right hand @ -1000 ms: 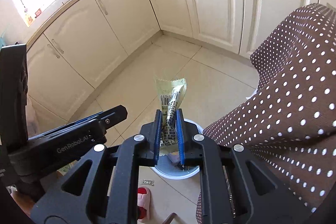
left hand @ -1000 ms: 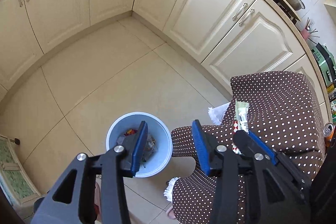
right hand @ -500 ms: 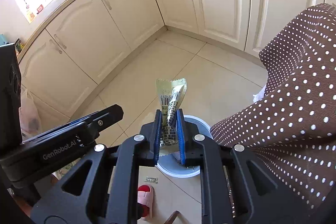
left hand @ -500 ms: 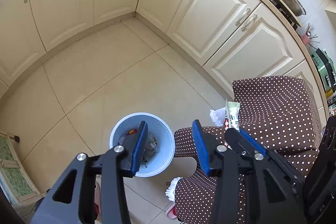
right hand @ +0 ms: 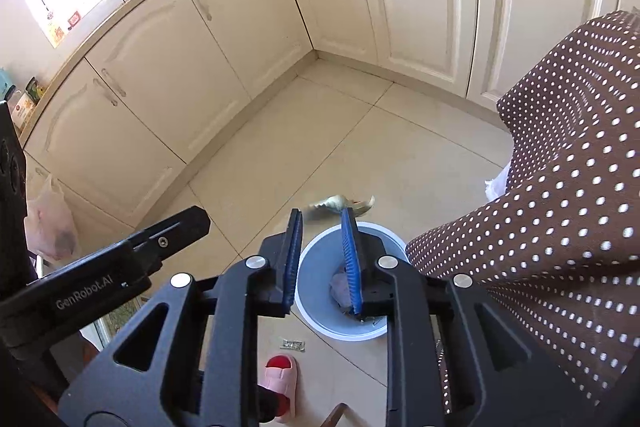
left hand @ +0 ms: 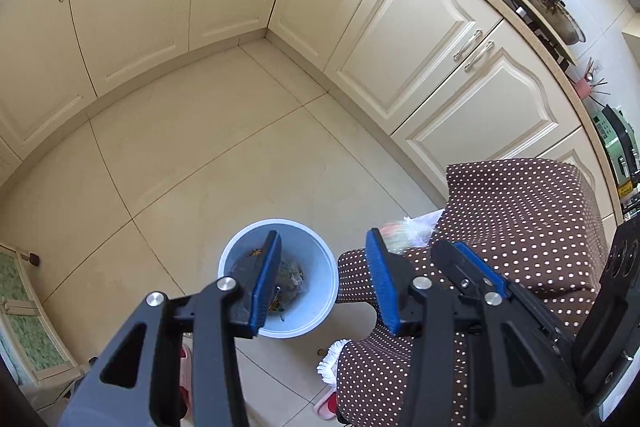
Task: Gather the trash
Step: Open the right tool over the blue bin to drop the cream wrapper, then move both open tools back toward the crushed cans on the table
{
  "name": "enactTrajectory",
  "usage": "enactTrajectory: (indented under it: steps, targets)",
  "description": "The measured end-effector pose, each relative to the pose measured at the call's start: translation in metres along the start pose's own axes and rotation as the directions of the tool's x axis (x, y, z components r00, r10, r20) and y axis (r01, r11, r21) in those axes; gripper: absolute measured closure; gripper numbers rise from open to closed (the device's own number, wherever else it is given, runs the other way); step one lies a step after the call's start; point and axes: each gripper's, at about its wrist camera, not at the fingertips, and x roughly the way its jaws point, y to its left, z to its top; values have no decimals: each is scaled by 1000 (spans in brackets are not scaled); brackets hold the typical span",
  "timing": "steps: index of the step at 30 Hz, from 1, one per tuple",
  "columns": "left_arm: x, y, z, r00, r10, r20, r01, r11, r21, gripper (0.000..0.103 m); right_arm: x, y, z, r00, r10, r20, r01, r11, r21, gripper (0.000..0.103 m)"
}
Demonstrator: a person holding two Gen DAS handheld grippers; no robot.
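Observation:
A light blue trash bin [left hand: 320, 323] with several scraps inside stands on the tiled floor; the right wrist view also has the bin [right hand: 316, 319]. My right gripper [right hand: 321, 215] hangs over the bin and its jaws are opening. A pale green snack wrapper [right hand: 340, 205] is a blur just past the fingertips, loose, with no pad pressing on it. The left wrist view catches the same wrapper [left hand: 394, 231] as a smear near the right gripper's finger [left hand: 464, 255]. My left gripper [left hand: 323, 239] stands open above the bin with nothing between its fingers.
A brown polka-dot cloth [right hand: 560, 207] covers furniture right beside the bin. A pink slipper [right hand: 280, 379] and a small wrapper [right hand: 292, 344] lie on the floor in front of the bin. Cream cabinets [left hand: 400, 19] line the corner. A plastic bag [right hand: 50, 223] hangs at left.
The right jaws have parted and the wrapper, earlier pinched upright between them, has come free and is tumbling at the fingertips. The left gripper has drifted slightly, jaws unchanged.

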Motion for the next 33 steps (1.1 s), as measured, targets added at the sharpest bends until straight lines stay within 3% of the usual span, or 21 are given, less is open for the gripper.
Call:
enactTrajectory:
  steps: [11,19,22,25,30,33]
  targets:
    - [-63,-48,-9,995,-40,94,31,995,100,59,-82,-8,0,991,1,137,-2,1000,6,82]
    - [-103,-155,-34,982,-136,128,97,957,273,58,-195,-73,-13,946,-107,307,79,992,103,78]
    - [-109,-217,-50,976,-187,110,136,921,366,55,-238,-115,-25,918,-182,352,126,976,176,75]
    - [-113,-282,-70,969,-227,93,160,873,460,48,-285,-170,-42,877,-280,391,174,943,285,56]
    - [-114,-387,-113,956,-291,50,203,771,604,42,-343,-249,-70,823,-393,410,200,877,438,55]
    - [-108,-441,-141,953,-297,61,169,689,705,42,-370,-299,-89,801,-446,399,198,827,527,55]
